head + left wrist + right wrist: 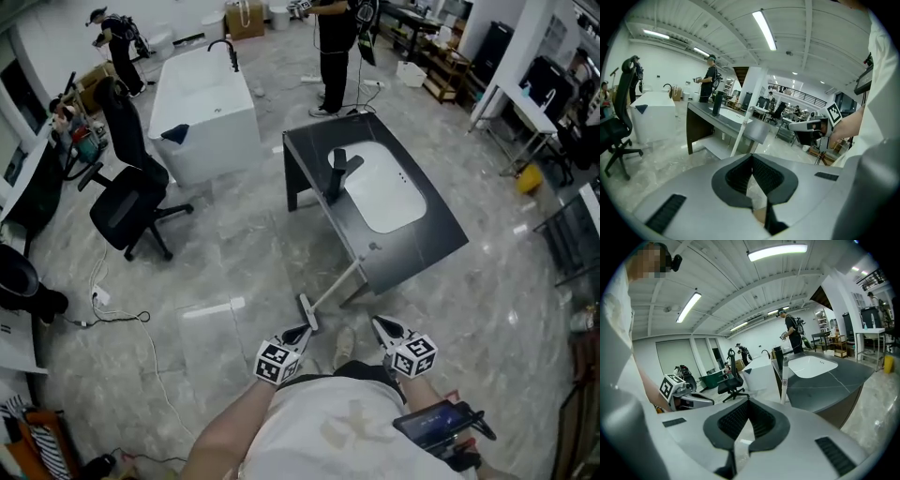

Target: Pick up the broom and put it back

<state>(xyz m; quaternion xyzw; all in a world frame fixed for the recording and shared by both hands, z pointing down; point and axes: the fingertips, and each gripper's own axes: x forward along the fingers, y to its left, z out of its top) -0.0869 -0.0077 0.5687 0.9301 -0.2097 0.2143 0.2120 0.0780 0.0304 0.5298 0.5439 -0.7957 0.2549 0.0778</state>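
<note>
The left gripper (302,330) and right gripper (380,325) are held clenched shut, nothing grasped. Just ahead, the broom (333,289) is seen propped, apparently, against the dark table (441,239).

Broom (330,288) against table (439,234), left tongs (304,331), right tongs (381,324)

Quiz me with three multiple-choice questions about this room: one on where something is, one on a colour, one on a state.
1. The broom leans against: A the dark table; B the bathtub; C the office chair.
2. The table's basin is: A black; B white; C green.
3. The left hand-held gripper is: A holding the broom; B wide open; C shut, empty.

A: the handle rests on the table's near edge. B: the basin is white. C: its jaws meet with nothing between them.
</note>
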